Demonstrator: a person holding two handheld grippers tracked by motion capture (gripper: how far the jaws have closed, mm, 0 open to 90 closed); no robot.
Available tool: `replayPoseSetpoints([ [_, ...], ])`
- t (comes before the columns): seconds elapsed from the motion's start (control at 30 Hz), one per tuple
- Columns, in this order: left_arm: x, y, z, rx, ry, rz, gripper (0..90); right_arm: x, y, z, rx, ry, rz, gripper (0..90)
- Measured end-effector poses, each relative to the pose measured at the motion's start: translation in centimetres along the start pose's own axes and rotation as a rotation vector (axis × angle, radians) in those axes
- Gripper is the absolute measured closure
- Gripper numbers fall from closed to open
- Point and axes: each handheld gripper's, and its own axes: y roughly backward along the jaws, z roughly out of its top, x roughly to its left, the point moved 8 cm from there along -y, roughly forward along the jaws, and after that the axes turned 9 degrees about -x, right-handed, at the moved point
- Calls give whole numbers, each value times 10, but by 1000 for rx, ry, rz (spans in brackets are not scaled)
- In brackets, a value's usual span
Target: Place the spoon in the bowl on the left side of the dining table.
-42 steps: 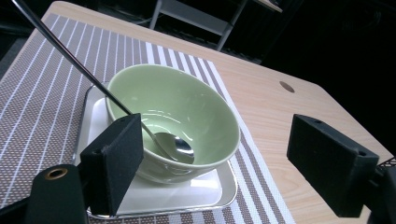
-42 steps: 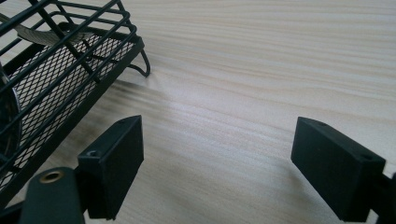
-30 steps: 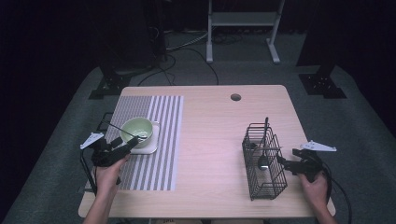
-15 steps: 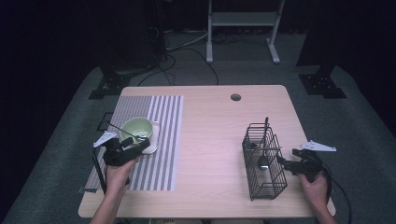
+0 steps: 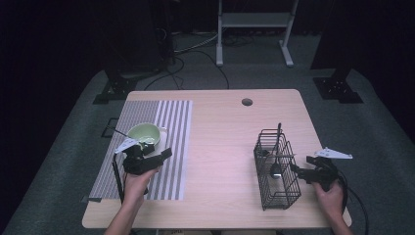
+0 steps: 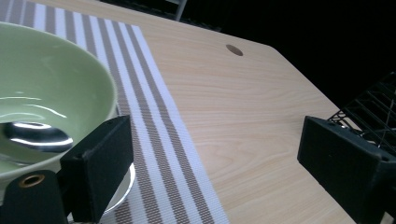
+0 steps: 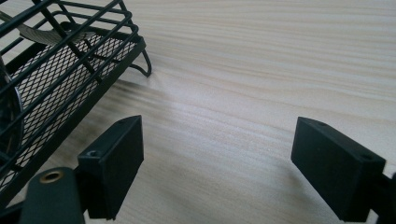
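Hovering just beside the green bowl, on its near side, the left gripper has its fingers released. They have just been opening, and nothing sits between them but bare mat and wood. One finger stands close against the bowl's outer wall, though I cannot tell whether it touches.

Inside the bowl lies a metal spoon, its polished head resting low against the inner curve. From above, a thin dark line runs out over the far-left rim of the bowl and is probably the handle. The bowl rests on a small pale plate, and both stand on the striped mat at the left of the tabletop.

The spoon looks light, stiff and slick, so it would likely slide if pinched on the rounded head. The flat handle, where it clears the bowl's rim, seems the better place to take hold. The bowl looks glazed, heavier and breakable; a grip across its rim, one finger inside and one outside, should suit it, with care not to drag the plate beneath.

Well apart from the bowl, across the tabletop to its right, the right gripper waits with fingers spread and empty, just beside a black wire basket holding upright utensils.
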Motion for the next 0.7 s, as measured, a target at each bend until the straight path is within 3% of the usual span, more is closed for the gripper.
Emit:
replayPoseSetpoints([
  [0.47,-25,-16,-12,34,-4,-51,88,0,0,0,-1,0,2,160],
  [0.53,-29,-19,-15,49,-6,-54,44,0,0,0,-1,1,2,160],
  [0.7,-40,-24,-19,60,-10,-80,42,0,0,0,0,0,3,160],
])
